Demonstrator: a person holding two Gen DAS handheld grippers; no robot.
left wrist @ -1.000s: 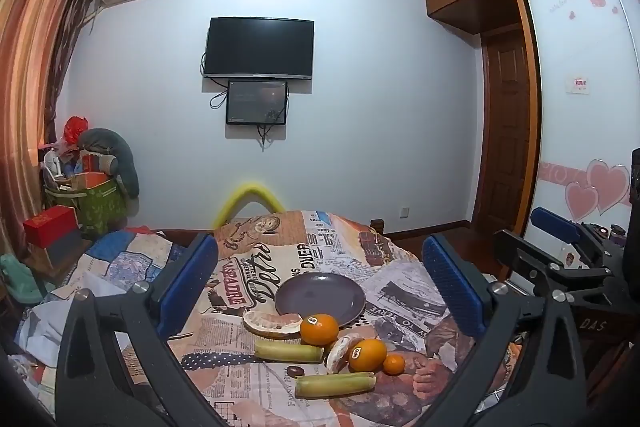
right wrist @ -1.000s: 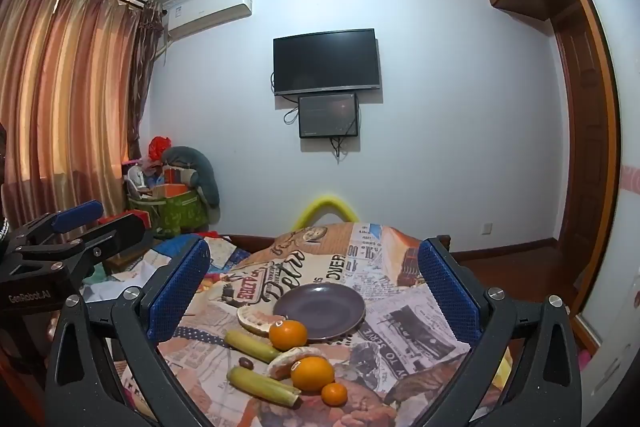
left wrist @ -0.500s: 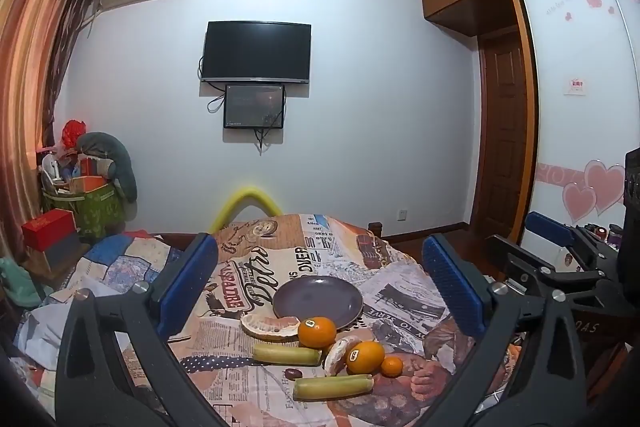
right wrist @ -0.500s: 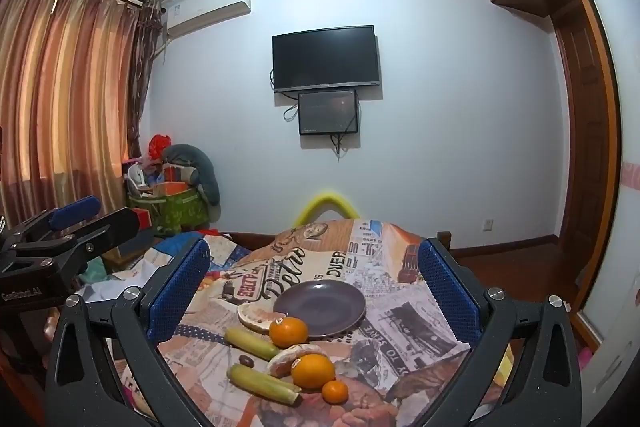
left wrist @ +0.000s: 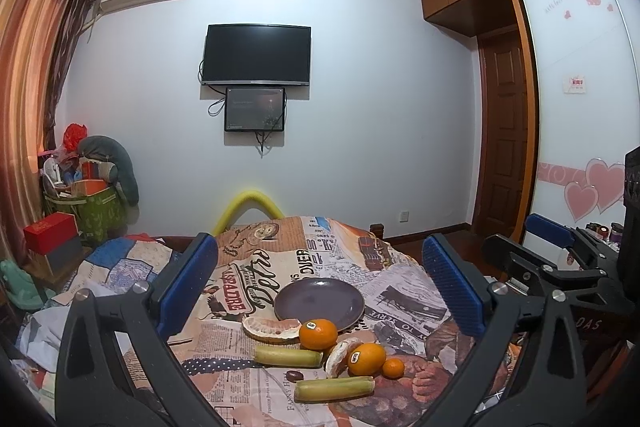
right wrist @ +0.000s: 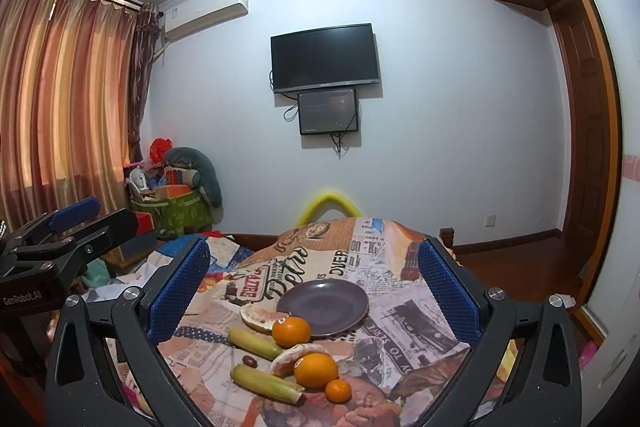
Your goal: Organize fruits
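Start of task, nothing grasped. Left hand-held gripper (left wrist: 320,287) and right hand-held gripper (right wrist: 314,287) both spread wide, empty, above the bed (left wrist: 400,291). Fruits lie beside the empty plate (left wrist: 319,301). Next, probably: lower onto the nearest orange (right wrist: 316,370).

The plate (left wrist: 319,303) lies behind the fruits — oranges (left wrist: 318,334) right of the cane pieces (left wrist: 289,356) — on the cloth (left wrist: 404,311).

"TO SERVE" on tablecloth (left wrist: 404,319)
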